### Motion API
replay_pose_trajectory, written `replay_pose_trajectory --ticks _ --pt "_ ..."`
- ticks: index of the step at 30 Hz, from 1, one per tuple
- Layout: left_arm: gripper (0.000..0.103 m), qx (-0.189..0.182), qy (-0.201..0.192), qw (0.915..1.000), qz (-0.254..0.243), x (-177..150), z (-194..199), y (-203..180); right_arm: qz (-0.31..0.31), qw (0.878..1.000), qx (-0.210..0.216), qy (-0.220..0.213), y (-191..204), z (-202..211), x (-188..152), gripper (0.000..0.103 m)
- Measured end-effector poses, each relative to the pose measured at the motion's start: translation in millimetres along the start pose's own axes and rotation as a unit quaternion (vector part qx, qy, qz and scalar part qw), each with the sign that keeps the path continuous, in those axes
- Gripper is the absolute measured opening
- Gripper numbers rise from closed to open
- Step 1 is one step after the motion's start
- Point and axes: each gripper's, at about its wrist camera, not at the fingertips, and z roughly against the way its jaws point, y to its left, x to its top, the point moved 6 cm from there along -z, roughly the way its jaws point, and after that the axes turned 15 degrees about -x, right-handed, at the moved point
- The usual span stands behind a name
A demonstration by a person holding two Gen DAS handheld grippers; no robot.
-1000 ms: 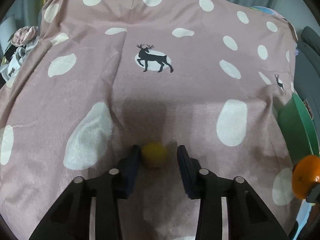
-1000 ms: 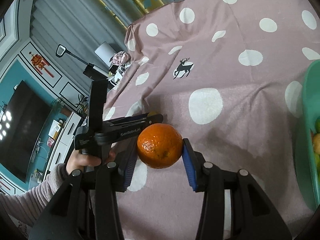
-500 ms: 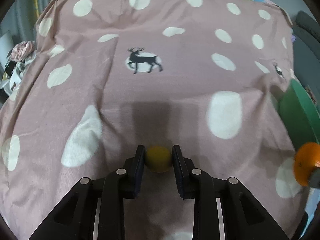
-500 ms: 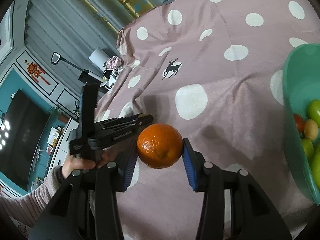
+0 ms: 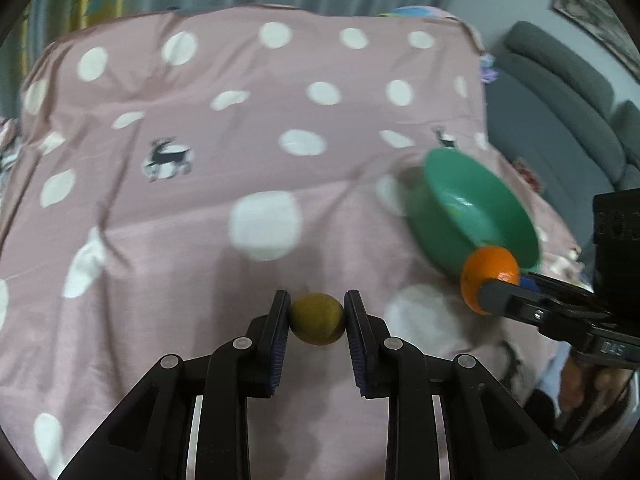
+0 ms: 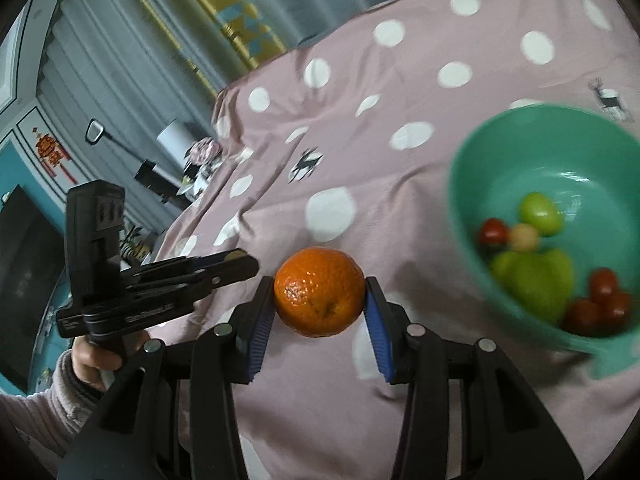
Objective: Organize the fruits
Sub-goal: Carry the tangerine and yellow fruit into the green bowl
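We have both tongs loaded. The left tongs [image 5: 317, 314] are clenched on a small yellow-green fruit [image 5: 317, 319], pads pressing it at its widest part from either side, and it hangs clear above the pink spotted cloth [image 5: 200, 208] that covers the table. The right tongs [image 6: 320, 294] are clenched on an orange [image 6: 319, 292], likewise gripped across its middle and held off the cloth, just short of the green bowl [image 6: 464, 184].

Handling, as we judge it: the small fruit looks light and smooth-skinned, round enough to squirt out if the pads sit off its equator; the present hold across the widest part seems right. The orange appears heavier and firm, its pebbled peel giving the pads good purchase. Neither looks fragile, though a drop into the bowl could bruise what already lies there.

Bowl contents, from the right wrist view: two large green fruits [image 6: 532, 280] low in the middle, a smaller green one [image 6: 540, 213] behind them, a pale round one [image 6: 524, 237], and several small red fruits [image 6: 600, 300] at the near right plus one red at the left. There is open space on the bowl's left inner wall. The view is blurred, so we cannot name the kinds.
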Motion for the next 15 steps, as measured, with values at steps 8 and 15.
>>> replay_pose_trajectory --ticks 8,15 --pt "0.028 -0.044 0.009 0.9976 -0.053 26 -33 -71 -0.019 0.993 -0.106 -0.051 -66 44 4 0.044" --pt "0.028 -0.069 0.025 0.9924 -0.098 55 -81 -123 -0.024 0.985 -0.161 -0.06 -107 53 17 0.044"
